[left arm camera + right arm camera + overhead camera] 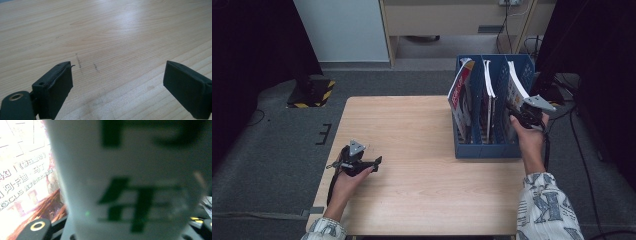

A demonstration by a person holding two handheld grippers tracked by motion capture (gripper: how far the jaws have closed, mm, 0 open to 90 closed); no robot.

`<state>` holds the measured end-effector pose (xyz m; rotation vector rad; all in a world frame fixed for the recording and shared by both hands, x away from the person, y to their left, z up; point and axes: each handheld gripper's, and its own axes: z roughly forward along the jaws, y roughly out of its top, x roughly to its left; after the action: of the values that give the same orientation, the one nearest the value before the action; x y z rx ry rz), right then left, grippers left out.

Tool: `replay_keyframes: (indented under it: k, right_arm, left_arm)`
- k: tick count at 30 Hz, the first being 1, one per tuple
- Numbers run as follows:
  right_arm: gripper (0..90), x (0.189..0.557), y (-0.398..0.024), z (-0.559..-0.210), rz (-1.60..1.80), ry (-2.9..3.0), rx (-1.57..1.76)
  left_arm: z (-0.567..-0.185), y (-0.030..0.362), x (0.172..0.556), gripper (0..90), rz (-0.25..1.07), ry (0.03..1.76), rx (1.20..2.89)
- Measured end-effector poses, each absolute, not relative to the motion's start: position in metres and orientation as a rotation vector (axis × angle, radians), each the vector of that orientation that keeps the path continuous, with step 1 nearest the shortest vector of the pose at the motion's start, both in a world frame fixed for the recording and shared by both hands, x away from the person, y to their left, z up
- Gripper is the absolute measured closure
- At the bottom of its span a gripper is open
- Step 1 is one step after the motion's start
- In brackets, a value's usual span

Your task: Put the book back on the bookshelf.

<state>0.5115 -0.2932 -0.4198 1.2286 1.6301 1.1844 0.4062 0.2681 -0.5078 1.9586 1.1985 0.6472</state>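
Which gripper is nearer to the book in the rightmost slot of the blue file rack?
Right. The right gripper is at the book in the blue file rack, its jaws around the spine. The left gripper rests open over the table, far from it.

Blue file rack (pixel 486 150), perforated walls. White book spine (pixel 130 182), green characters. Red-and-white magazine cover (pixel 460 87). Pale woodgrain worktop (pixel 412 190). Black tools, grey plates. White sleeves (pixel 546 210), blue-grey pattern.
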Motion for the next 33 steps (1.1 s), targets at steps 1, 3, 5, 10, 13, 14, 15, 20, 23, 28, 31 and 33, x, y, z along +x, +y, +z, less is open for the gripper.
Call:
replay_keyframes:
  k: [1, 3, 5, 10, 13, 14, 15, 20, 23, 28, 31, 33]
  right_arm:
    - [61.4, 0.512, -0.293, -0.42, 1.182, 1.629, 1.228]
    - [60.6, 0.511, -0.293, -0.42, 1.18, 1.631, 1.226]
    - [57.7, 0.511, -0.292, -0.42, 1.179, 1.631, 1.228]
    - [47.5, 0.511, -0.292, -0.419, 1.185, 1.616, 1.242]
    - [41.8, 0.51, -0.292, -0.419, 1.192, 1.609, 1.254]
    - [40.5, 0.51, -0.293, -0.419, 1.194, 1.608, 1.257]
    - [39.4, 0.509, -0.293, -0.419, 1.195, 1.609, 1.26]
    - [27.7, 0.508, -0.291, -0.417, 1.192, 1.609, 1.253]
    - [21.9, 0.507, -0.29, -0.417, 1.19, 1.603, 1.248]
    - [16.1, 0.505, -0.29, -0.416, 1.199, 1.599, 1.233]
    - [13.7, 0.503, -0.291, -0.415, 1.207, 1.587, 1.235]
    - [12.4, 0.501, -0.292, -0.416, 1.224, 1.577, 1.248]
  left_arm:
    - [-0.508, 0.268, 0.406, 8.4, 0.647, 1.198, 1.959]
    - [-0.508, 0.268, 0.406, 8.4, 0.647, 1.198, 1.959]
    - [-0.507, 0.268, 0.406, 8.5, 0.648, 1.197, 1.959]
    - [-0.507, 0.268, 0.406, 8.5, 0.647, 1.198, 1.958]
    - [-0.507, 0.268, 0.406, 8.5, 0.648, 1.197, 1.958]
    - [-0.507, 0.268, 0.406, 8.5, 0.649, 1.197, 1.959]
    - [-0.507, 0.268, 0.406, 8.5, 0.649, 1.197, 1.96]
    - [-0.508, 0.267, 0.406, 8.4, 0.65, 1.197, 1.954]
    - [-0.508, 0.267, 0.406, 8.4, 0.651, 1.196, 1.954]
    - [-0.507, 0.268, 0.406, 8.4, 0.651, 1.195, 1.96]
    - [-0.508, 0.268, 0.406, 8.4, 0.652, 1.195, 1.96]
    - [-0.507, 0.268, 0.406, 8.4, 0.651, 1.194, 1.96]
